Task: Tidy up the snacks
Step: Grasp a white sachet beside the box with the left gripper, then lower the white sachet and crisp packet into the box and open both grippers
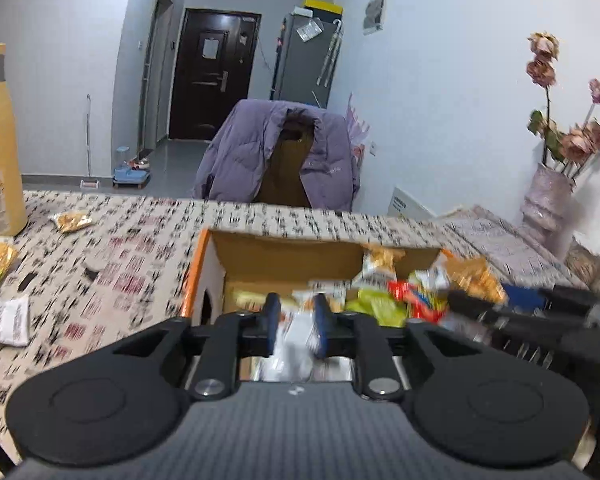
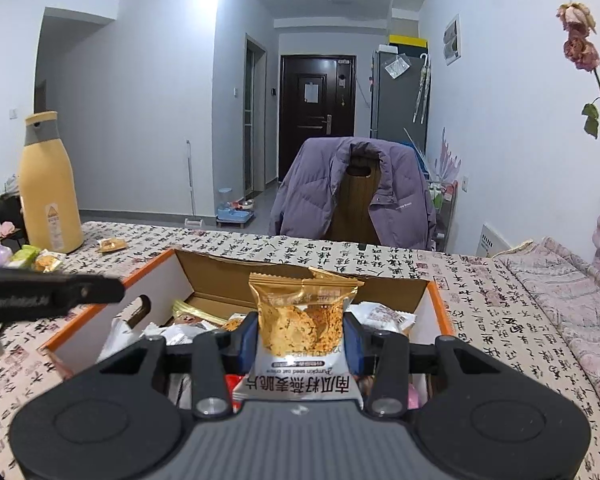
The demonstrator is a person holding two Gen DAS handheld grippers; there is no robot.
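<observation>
An open cardboard box (image 1: 284, 246) with an orange rim sits on the patterned table and holds several snack packets (image 1: 384, 304). My left gripper (image 1: 297, 322) hangs over the box's near side, its blue pads closed on a blurred white packet (image 1: 294, 332). My right gripper (image 2: 302, 340) is shut on a gold pumpkin seed oat crisp packet (image 2: 302, 316), held upright above the box (image 2: 300, 270). The right gripper crosses the left wrist view at the right (image 1: 540, 312). The left gripper crosses the right wrist view at the left (image 2: 48, 294).
Loose packets (image 1: 72, 222) lie on the table's left part, more beside a tall yellow bottle (image 2: 50, 184). A chair with a purple jacket (image 2: 352, 192) stands behind the table. A vase of dried flowers (image 1: 548, 196) stands at the right.
</observation>
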